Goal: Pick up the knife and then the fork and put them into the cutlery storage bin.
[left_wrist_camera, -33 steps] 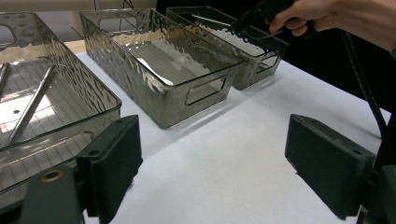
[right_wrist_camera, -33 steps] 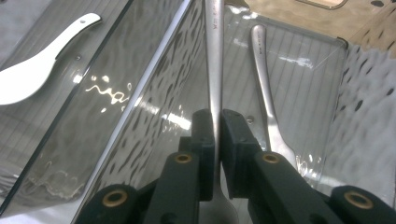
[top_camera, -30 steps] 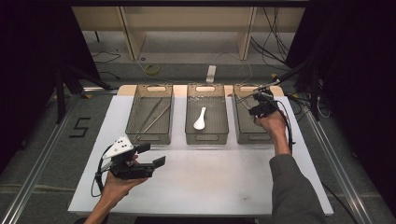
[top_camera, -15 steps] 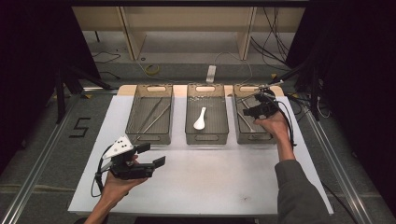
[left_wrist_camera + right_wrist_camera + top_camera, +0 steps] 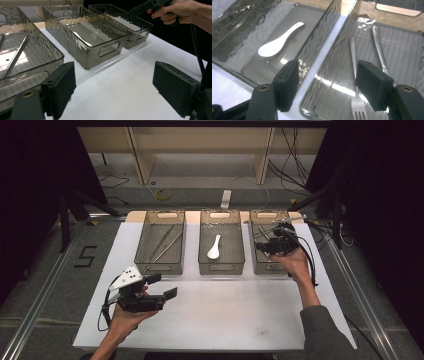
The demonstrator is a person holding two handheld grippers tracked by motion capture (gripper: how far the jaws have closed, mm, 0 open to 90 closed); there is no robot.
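While the right gripper [image 5: 325, 86] hangs over the right bin [image 5: 260, 265], its fingers have just been opening and stand wide with nothing gripped; the fork [image 5: 355, 82] lies below and between them beside another utensil [image 5: 380, 51]. Left gripper [image 5: 113, 91] fingers gape empty above the bench [image 5: 120, 85].

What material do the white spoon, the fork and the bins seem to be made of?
White spoon: probably glazed ceramic, maybe melamine; opaque, smooth, glossy.
Fork: polished metal, likely steel; silvery with bright reflections.
Bins: smoke-tinted clear plastic; see-through rippled walls with moulded handle holes.
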